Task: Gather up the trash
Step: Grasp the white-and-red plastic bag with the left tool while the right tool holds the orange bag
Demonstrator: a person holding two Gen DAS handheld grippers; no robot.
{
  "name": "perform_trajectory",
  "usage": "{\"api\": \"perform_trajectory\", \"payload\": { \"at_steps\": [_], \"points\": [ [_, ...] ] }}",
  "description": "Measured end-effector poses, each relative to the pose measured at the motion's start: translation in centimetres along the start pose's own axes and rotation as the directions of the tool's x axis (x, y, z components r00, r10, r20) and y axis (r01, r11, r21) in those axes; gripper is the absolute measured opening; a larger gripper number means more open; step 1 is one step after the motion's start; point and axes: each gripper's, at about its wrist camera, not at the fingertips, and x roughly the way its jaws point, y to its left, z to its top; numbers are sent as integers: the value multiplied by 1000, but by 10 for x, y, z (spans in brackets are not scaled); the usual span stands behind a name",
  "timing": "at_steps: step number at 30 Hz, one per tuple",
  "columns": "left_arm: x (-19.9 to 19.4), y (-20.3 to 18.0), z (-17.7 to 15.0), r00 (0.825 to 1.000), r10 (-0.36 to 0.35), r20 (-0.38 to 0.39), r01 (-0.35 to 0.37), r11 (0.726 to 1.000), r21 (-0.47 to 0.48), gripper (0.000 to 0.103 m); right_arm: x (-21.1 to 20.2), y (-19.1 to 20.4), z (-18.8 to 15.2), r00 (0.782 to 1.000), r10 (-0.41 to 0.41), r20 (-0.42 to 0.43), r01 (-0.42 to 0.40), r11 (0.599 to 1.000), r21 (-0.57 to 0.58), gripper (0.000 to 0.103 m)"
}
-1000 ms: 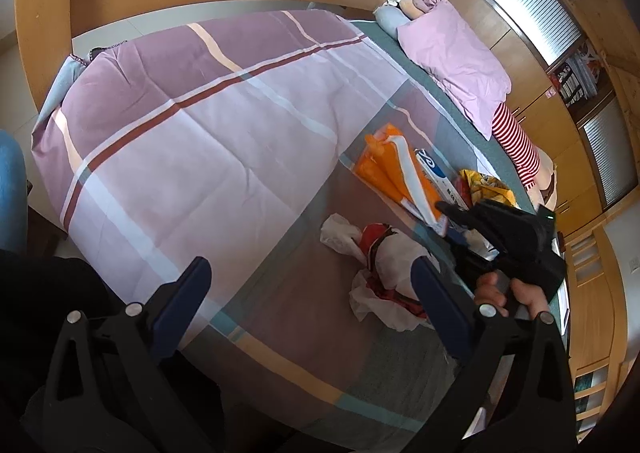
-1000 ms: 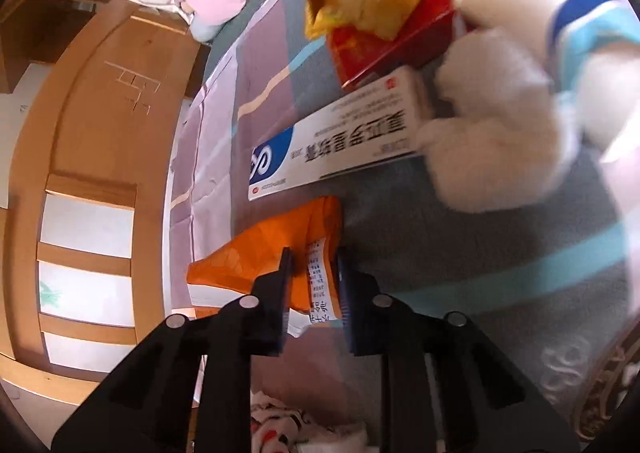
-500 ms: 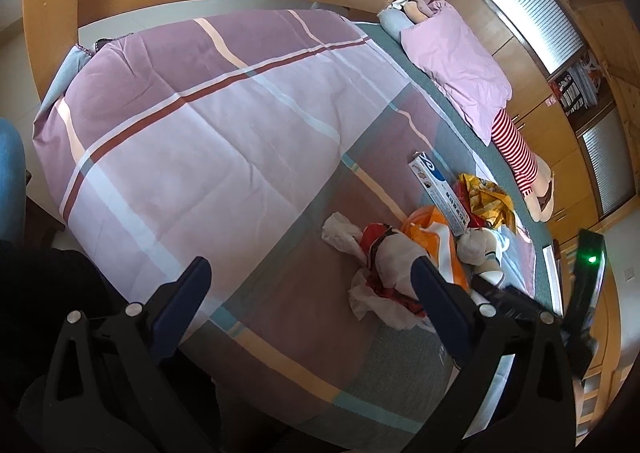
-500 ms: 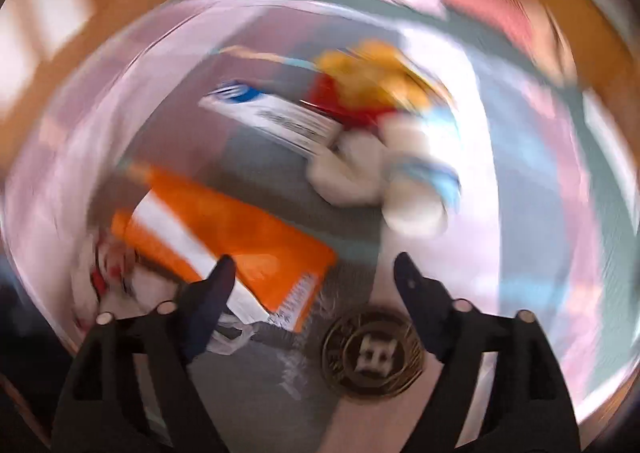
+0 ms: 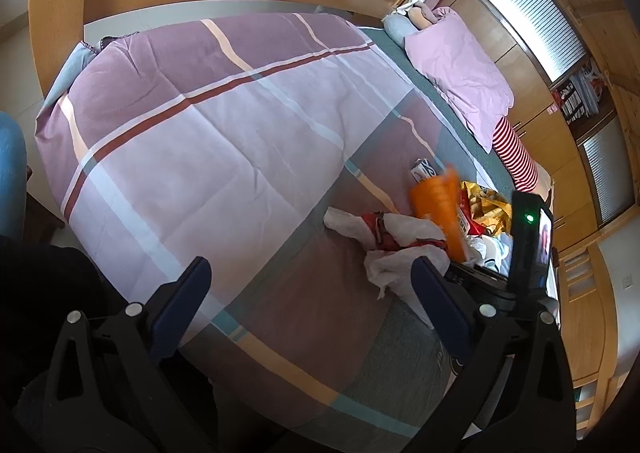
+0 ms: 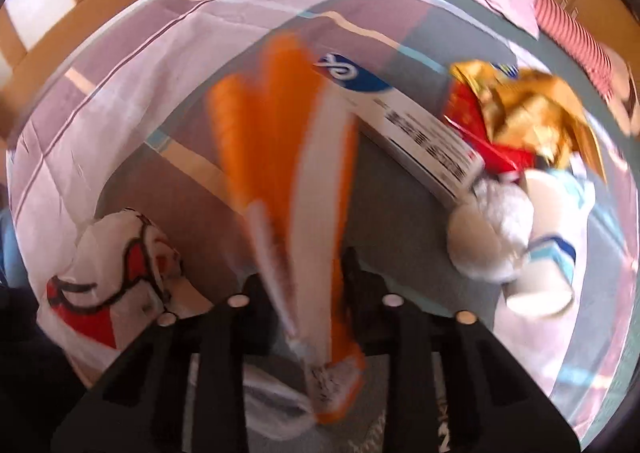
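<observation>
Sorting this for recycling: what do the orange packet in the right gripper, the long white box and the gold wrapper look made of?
Orange packet: likely thin plastic film; it hangs limp between the right gripper fingers. Motion blur hides its finish.
White box: looks like matte printed cardboard, with straight edges and flat faces.
Gold wrapper: seems metallised foil, shiny with sharp crinkles.

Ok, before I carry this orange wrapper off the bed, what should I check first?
1. Right gripper shut on the orange wrapper: ok, its jaws pinch the lower end.
2. Wrapper lifted off the bedspread: ok, it stands upright in the left view.
3. Grip security: cannot tell, the picture is blurred.
4. Left gripper free: ok, open and holding nothing.
5. Other trash collected: not ok; white bag, long box and gold packet lie on the bed.
6. Bin to drop it in: cannot tell, none in view.
</observation>
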Motion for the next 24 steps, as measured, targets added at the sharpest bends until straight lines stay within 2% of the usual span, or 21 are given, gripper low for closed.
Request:
{"api": "perform_trajectory", "payload": {
  "at_steps": [5, 10, 14, 17, 19, 22, 24],
  "points": [
    [1, -4, -2, 1000, -3, -5, 3, 1000, 16, 99, -31, -36, -18, 995, 85, 56, -94, 974, 205, 25],
    [4, -3, -3, 1000, 0, -17, 1, 1000, 10, 99, -69, -67, -42, 974, 170, 148, -213, 909, 357, 25],
    [7, -2, -1, 999, -8, -31, 8, 1000, 5, 99, -102, -74, -63, 955, 199, 218, -273, 877, 394, 25],
    [18, 0, 3, 993, -46, -113, 45, 999, -14, 99, -130, -74, -85, 946, 197, 259, -290, 871, 397, 25],
    [22, -3, 6, 990, -42, -131, 40, 999, -22, 99, -148, -75, -102, 937, 203, 286, -309, 862, 401, 25],
    [26, -30, 9, 995, -1, -102, 10, 996, 92, 99, -169, -76, -130, 926, 198, 321, -325, 851, 412, 25],
    [36, -57, 7, 993, 10, -116, 13, 980, 197, 99, -180, -78, -150, 924, 185, 334, -323, 844, 427, 25]
  ]
}}
